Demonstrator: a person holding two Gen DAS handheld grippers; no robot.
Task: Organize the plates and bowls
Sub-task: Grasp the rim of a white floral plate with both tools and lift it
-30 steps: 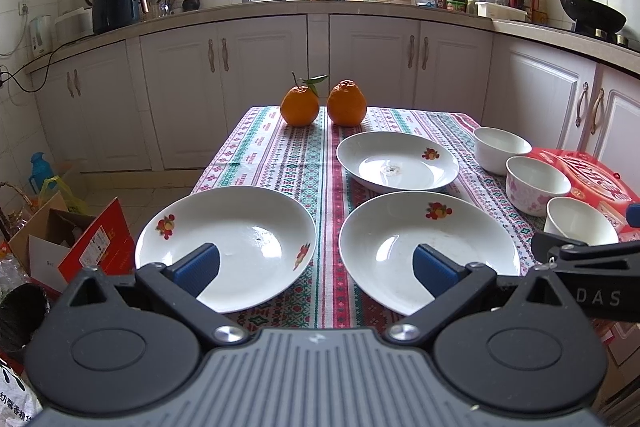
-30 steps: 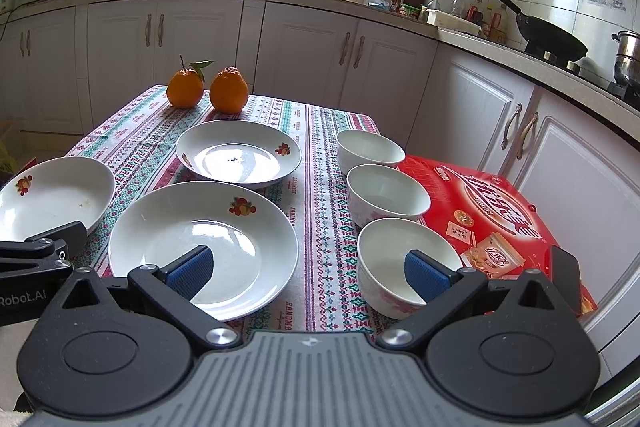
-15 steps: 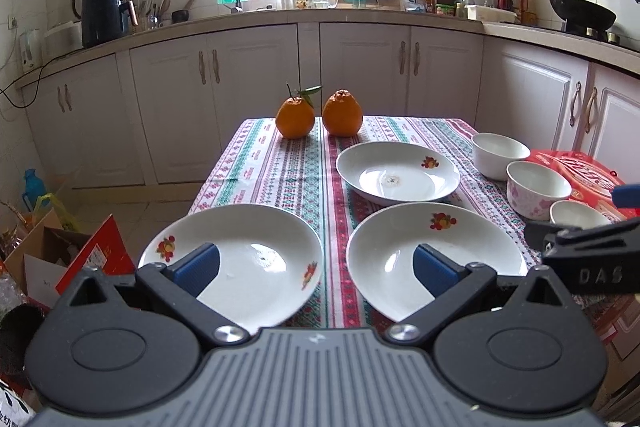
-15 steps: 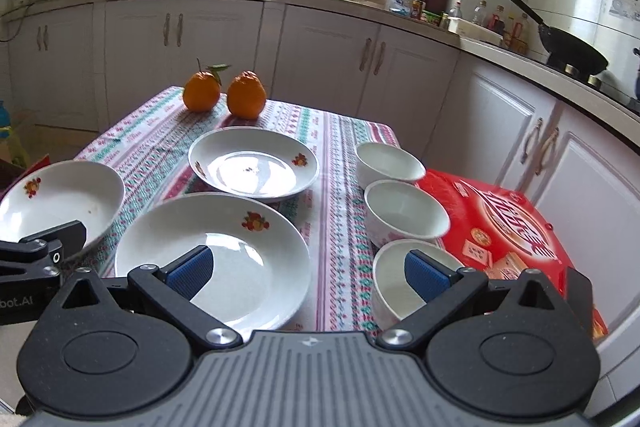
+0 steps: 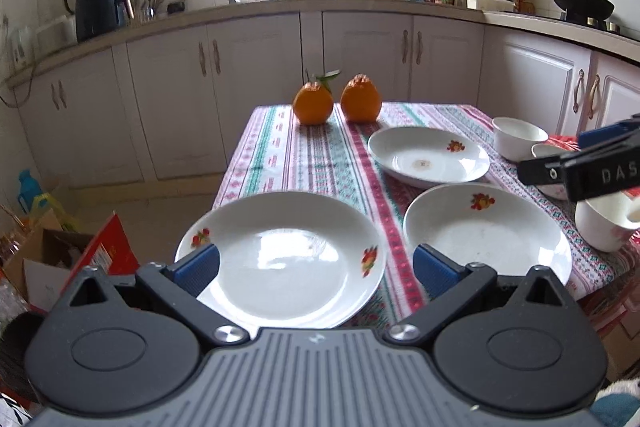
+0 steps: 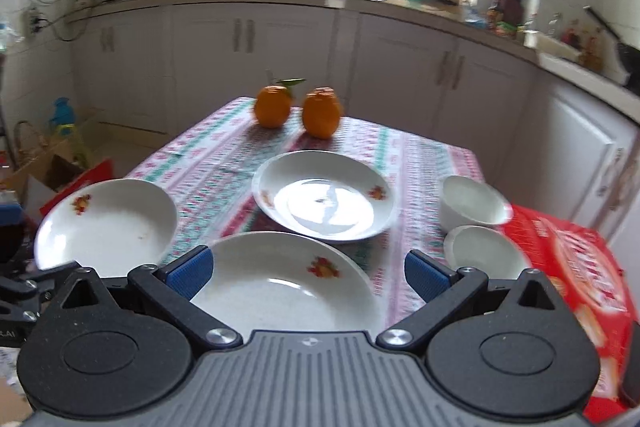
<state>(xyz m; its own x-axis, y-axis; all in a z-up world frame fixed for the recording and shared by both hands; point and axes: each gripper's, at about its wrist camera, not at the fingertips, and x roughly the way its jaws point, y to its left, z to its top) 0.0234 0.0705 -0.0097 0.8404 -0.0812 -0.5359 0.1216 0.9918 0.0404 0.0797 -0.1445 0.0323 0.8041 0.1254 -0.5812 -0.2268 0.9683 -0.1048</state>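
Three white plates with fruit prints lie on the striped tablecloth: a near left plate point(image 5: 280, 259) point(image 6: 108, 223), a near middle plate point(image 5: 484, 227) point(image 6: 288, 279) and a far plate point(image 5: 428, 157) point(image 6: 324, 201). White bowls stand in a row at the right: far bowl point(image 5: 518, 137) point(image 6: 470, 201), middle bowl point(image 6: 484, 251), near bowl point(image 5: 604, 223). My left gripper point(image 5: 316, 267) is open and empty, just before the near left plate. My right gripper point(image 6: 306, 273) is open and empty over the near middle plate; it also shows in the left wrist view point(image 5: 580, 167).
Two oranges point(image 5: 336, 103) point(image 6: 298, 109) sit at the table's far end. A red box point(image 6: 576, 267) lies at the right beside the bowls. Cardboard boxes and bags point(image 5: 52, 259) crowd the floor at the left. White cabinets point(image 5: 360, 55) stand behind.
Both grippers have pulled back and lower toward the table's near edge. The right gripper has swung left, from facing the near bowl to facing the near middle plate.
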